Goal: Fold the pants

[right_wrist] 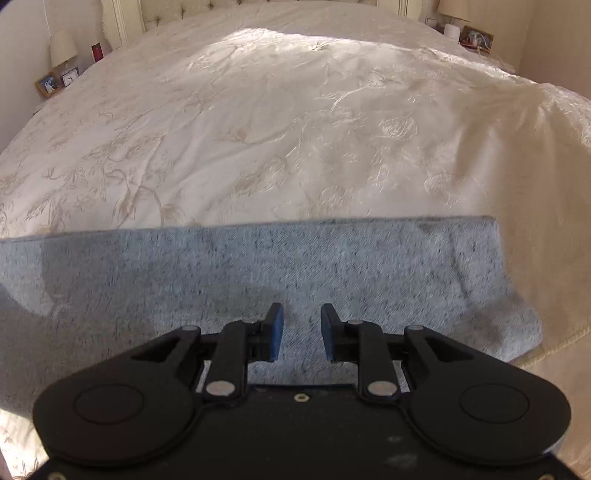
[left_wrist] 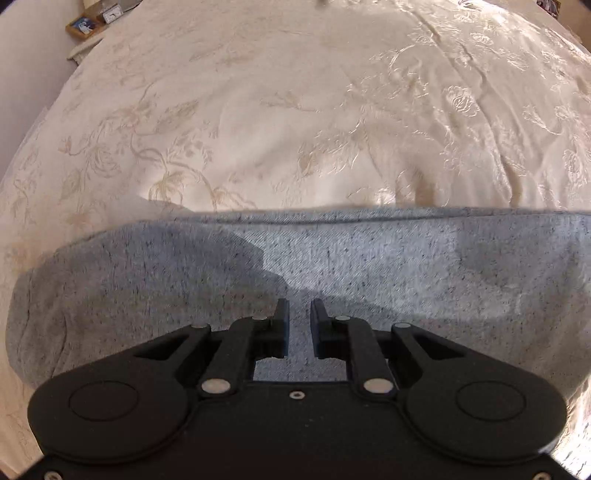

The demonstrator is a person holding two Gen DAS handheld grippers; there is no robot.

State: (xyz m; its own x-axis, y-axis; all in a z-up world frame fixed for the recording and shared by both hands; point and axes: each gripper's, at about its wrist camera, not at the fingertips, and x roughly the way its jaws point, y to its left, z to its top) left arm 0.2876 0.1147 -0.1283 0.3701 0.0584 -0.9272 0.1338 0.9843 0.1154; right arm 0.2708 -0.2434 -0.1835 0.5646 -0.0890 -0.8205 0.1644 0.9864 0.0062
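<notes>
Grey pants [left_wrist: 369, 266] — heathered knit, lying flat as a long band across the near edge of the bed, already doubled by the look of the straight far edge. In the right wrist view the same pants [right_wrist: 295, 266] end in a square corner toward the bed's right side; in the left wrist view they round off toward the left side. Whether waistband or cuffs sit at either end, cannot tell.

Left claw [left_wrist: 299, 314] hangs over the middle of the cloth, jaws a narrow gap apart, nothing between them; cloth shows through the gap. Right claw [right_wrist: 302, 317] likewise over the cloth, jaws a little wider, blue pads bare, gripping nothing. No earlier view to compare.

Around: cream floral bedspread [left_wrist: 258, 110], soft and rumpled, a ridge running under the pants' far edge. Nightstand with framed photos [right_wrist: 48, 85] at the far left corner, lamp [right_wrist: 62, 46] beside it, headboard [right_wrist: 258, 5] behind.

Risks, as judged from here:
- Neither claw has hold, so the next fold needs a fresh pinch — a shallow bite on thick knit may take the top layer only and peel the fold open.
- A deep bite may catch the bedspread along with the pants and drag it up.
- Uneven grips left and right would skew the band and leave edges misaligned.
- The soft bed gives under pressure, so pads may slide off.
</notes>
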